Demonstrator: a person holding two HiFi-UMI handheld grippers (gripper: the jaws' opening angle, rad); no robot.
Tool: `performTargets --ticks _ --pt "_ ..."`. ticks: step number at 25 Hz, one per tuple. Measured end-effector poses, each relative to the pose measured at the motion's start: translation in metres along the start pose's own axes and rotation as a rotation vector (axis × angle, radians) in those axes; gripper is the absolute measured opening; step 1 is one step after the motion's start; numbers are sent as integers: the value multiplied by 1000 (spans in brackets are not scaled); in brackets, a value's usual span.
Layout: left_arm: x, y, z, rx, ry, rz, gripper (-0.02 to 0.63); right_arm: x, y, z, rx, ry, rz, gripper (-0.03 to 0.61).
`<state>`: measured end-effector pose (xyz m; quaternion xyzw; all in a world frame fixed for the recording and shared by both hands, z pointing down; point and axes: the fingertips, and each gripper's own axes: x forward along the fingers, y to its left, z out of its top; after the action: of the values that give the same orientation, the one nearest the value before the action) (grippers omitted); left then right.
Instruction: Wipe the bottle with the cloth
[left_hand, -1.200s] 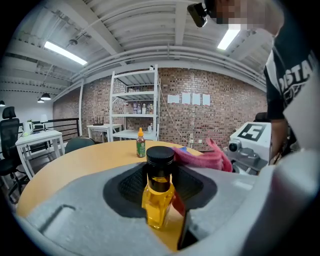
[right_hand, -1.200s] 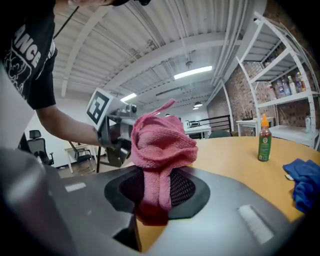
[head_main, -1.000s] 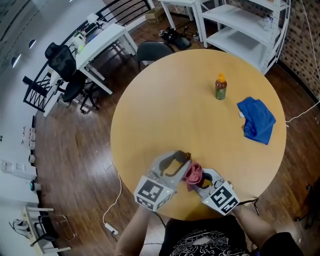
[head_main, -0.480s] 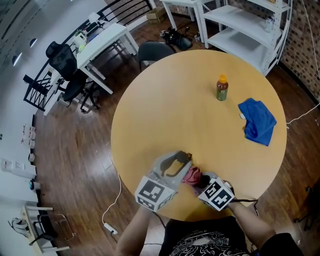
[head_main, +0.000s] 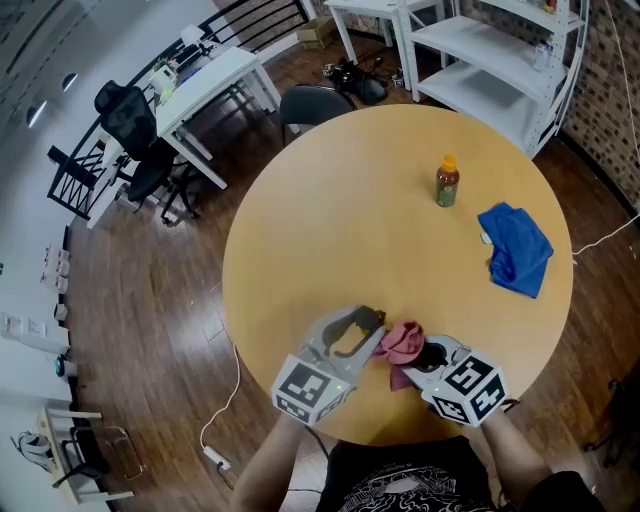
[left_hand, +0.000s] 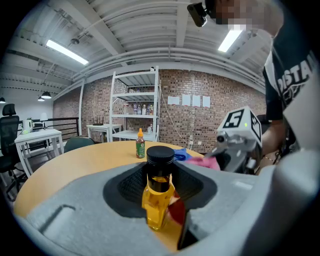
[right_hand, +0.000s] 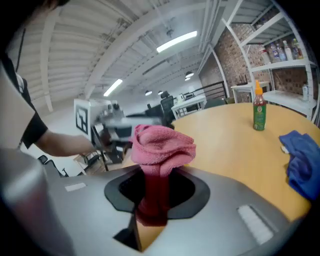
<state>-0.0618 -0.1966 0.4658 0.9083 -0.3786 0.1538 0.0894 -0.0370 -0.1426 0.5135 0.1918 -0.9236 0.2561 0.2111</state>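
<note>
Left gripper (left_hand: 160, 200) jaws are clamped on the amber bottle (left_hand: 159, 185) over the table's near edge. Right gripper (right_hand: 155, 200) pinches the pink cloth (right_hand: 162, 145), and it's swung out to the right since a moment ago. Both point slightly down. We see a round wooden table (head_main: 330, 220), with a blue rag (head_main: 515, 248) and white shelves (head_main: 480, 50) beyond.

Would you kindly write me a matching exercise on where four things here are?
1. pink cloth
2. yellow bottle
3. blue cloth
4. green bottle

A. standing free on the table
B. gripped in the right claw
C. lying crumpled on the table
D. gripped in the left claw

Pairs: 1-B, 2-D, 3-C, 4-A
</note>
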Motion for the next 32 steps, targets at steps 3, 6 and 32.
performTargets --ticks 3,6,32 --pt "0 0 2 2 -5 1 158 -28 -5 61 -32 -134 -10 98" --pt "-2 -1 0 -4 -2 -3 158 -43 -10 111 -87 -224 -16 98" --pt "4 -2 2 5 -17 -1 158 105 -80 74 -29 134 138 98"
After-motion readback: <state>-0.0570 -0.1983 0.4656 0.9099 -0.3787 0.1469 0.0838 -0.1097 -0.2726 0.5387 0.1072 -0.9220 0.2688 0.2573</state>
